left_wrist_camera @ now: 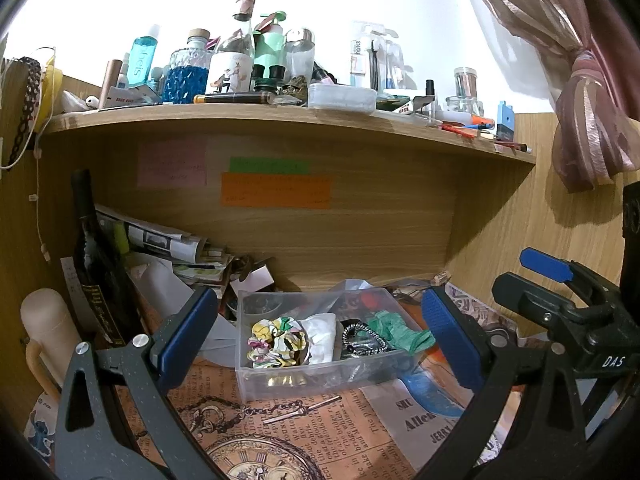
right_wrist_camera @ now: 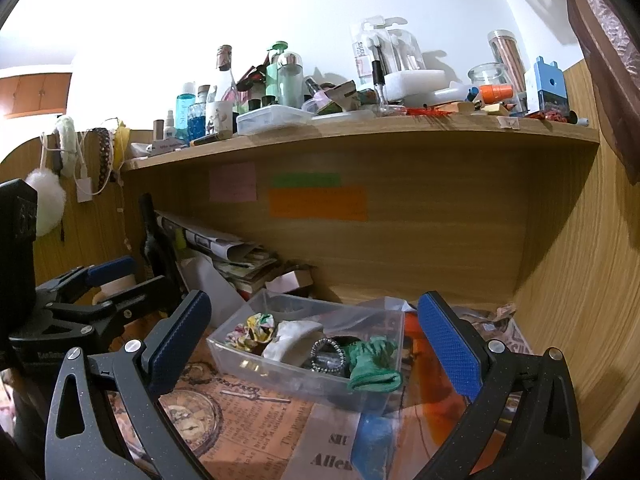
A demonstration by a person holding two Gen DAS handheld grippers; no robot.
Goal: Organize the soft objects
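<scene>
A clear plastic box (left_wrist_camera: pixel 316 380) (right_wrist_camera: pixel 280 376) sits on the desk under the shelf. In it lie a floral scrunchie (left_wrist_camera: pixel 276 340) (right_wrist_camera: pixel 252 330), a white scrunchie (left_wrist_camera: pixel 320 336) (right_wrist_camera: pixel 290 340), a black beaded scrunchie (left_wrist_camera: pixel 362 340) (right_wrist_camera: pixel 328 354) and a green scrunchie (left_wrist_camera: pixel 400 330) (right_wrist_camera: pixel 374 364) that hangs over the box's right rim. My left gripper (left_wrist_camera: pixel 316 340) is open and empty, its pads on either side of the box, short of it. My right gripper (right_wrist_camera: pixel 316 350) is open and empty in front of the box. Each gripper shows at the edge of the other's view.
A vintage newspaper-print mat (left_wrist_camera: pixel 320 432) covers the desk. A dark bottle (left_wrist_camera: pixel 96 256) and stacked papers (left_wrist_camera: pixel 180 248) stand at back left. A crowded wooden shelf (left_wrist_camera: pixel 280 116) hangs overhead. A cream thermos (left_wrist_camera: pixel 48 332) is at left. A curtain (left_wrist_camera: pixel 592 120) hangs at right.
</scene>
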